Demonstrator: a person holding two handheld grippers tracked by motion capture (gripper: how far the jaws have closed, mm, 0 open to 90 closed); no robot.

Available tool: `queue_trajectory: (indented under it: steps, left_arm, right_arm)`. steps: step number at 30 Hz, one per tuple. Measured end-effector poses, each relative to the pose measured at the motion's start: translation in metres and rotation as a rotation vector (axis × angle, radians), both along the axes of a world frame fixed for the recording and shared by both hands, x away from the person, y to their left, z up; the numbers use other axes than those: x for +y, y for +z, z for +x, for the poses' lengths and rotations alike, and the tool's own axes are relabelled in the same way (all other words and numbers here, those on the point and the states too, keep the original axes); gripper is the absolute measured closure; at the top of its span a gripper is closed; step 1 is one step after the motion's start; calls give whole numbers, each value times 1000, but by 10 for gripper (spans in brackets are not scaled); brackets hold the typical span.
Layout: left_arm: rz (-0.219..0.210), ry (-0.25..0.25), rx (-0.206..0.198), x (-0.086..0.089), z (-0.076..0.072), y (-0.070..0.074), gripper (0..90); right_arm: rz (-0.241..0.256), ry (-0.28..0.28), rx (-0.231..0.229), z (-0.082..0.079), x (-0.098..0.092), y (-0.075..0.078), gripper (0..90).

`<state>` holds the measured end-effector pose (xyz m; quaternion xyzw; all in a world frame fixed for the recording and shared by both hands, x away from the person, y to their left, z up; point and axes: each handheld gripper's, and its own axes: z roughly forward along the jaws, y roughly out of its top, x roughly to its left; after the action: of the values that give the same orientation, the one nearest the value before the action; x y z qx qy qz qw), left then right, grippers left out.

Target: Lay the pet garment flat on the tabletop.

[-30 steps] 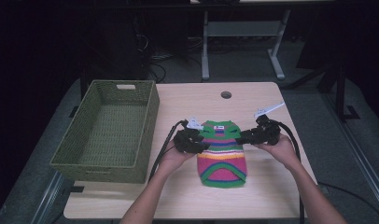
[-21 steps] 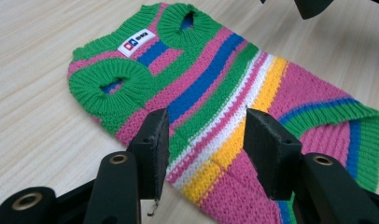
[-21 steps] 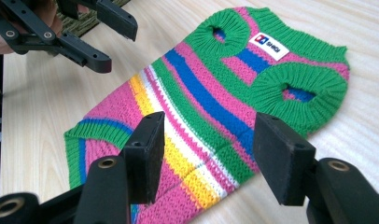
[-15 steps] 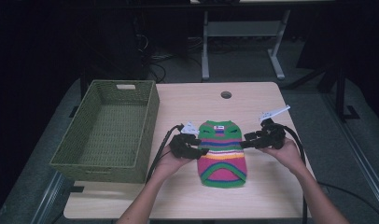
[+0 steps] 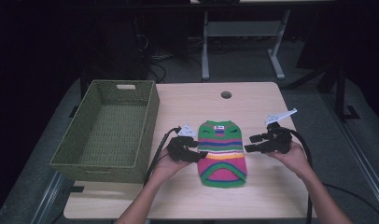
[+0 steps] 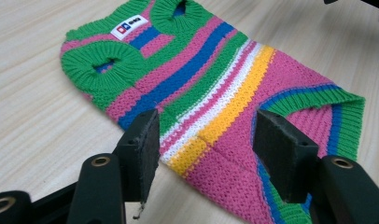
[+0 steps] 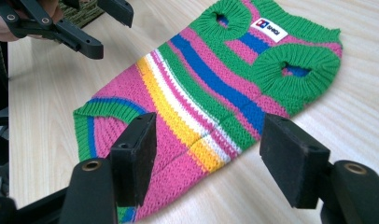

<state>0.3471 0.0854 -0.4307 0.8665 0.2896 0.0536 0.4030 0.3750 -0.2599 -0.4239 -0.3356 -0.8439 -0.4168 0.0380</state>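
High view: your right gripper [image 5: 253, 143] has pulled off the striped knit dog sweater [image 5: 222, 153], which lies flat mid-table; left gripper [image 5: 199, 152] at its edge. Green wicker basket [image 5: 92, 158] empty. Left gripper view: jaws apart over sweater. Right gripper view: jaws apart.

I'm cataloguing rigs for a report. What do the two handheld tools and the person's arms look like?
Both tools are black. The left tool and the right tool each carry a pale grey three-cornered plate on top and trail a thick black cable toward the person. Each has two flat, blocky black pads on arms with brass-coloured rivets. The forearms are bare; no sleeves are visible.
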Motion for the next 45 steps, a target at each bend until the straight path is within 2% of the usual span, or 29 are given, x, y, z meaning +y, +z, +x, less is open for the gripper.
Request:
queue_trajectory:
  steps: [5,6,10,15,26,31,36,45]
  left_arm:
    - [2,-11,-2,2,-5,-3,365]
    - [-9,-6,-1,3,-7,-4,362]
    - [3,-10,-3,6,-13,-6,331]
    - [-12,-4,-8,8,-19,-6,315]
    - [0,-16,-17,14,-31,-5,271]
    - [-8,-7,-13,18,-39,-6,232]
    - [-2,-13,-11,20,-46,-8,219]
    - [-10,-5,-6,28,-57,-10,213]
  right_arm:
    - [-20,4,-12,-8,-2,-2,352]
    - [-17,8,-18,-10,-3,-3,352]
    - [-19,10,-22,-15,-6,-4,347]
    - [-12,5,-23,-22,-11,-7,343]
    - [-4,-15,-30,-36,-25,-13,319]
    - [-7,-19,-31,-44,-29,-15,310]
    - [-20,-16,-25,-51,-32,-17,294]
    - [-6,-19,-46,-64,-36,-20,292]
